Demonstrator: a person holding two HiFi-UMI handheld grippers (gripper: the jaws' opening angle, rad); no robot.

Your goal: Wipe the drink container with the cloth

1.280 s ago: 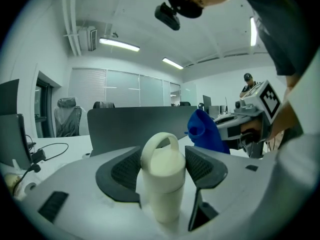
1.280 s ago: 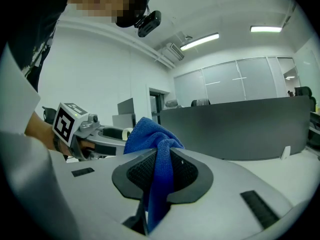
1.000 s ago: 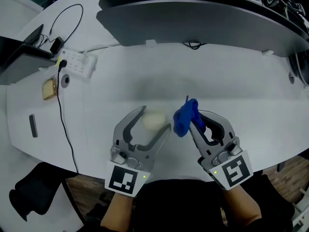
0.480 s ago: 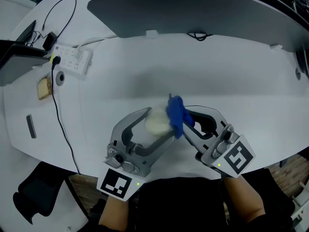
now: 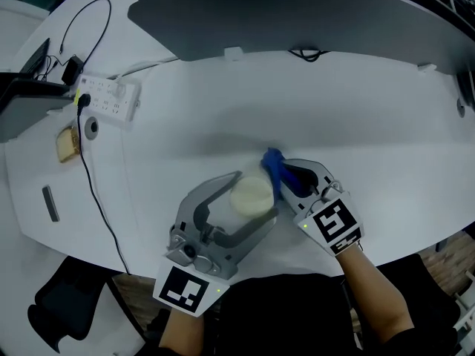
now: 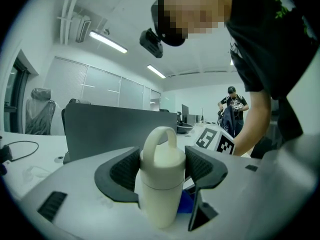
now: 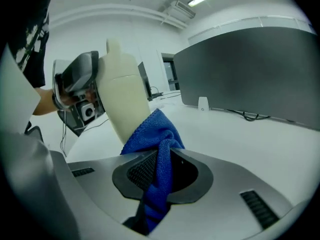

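Note:
A cream drink container (image 5: pixel 251 196) with a loop handle on its lid stands upright on the white table (image 5: pixel 356 110). My left gripper (image 5: pixel 252 199) is shut on it, both ribbed pads pressed against the lid (image 6: pixel 161 159). My right gripper (image 5: pixel 278 170) is shut on a blue cloth (image 5: pixel 272 167), which hangs bunched between its jaws (image 7: pixel 156 164). The cloth presses against the container's right side, low on the body (image 7: pixel 122 99). A bit of blue shows behind the container in the left gripper view (image 6: pixel 185 202).
A dark monitor back (image 5: pixel 297 13) spans the far side of the table. A white power strip (image 5: pixel 107 96) with a black cable (image 5: pixel 93 176) lies at the left. A small tan object (image 5: pixel 67 147) and a dark bar (image 5: pixel 50 203) sit near the left edge.
My right gripper has swung left and turned, bringing the blue cloth from beside the container onto its right side. The left gripper kept its hold, shifting slightly right.

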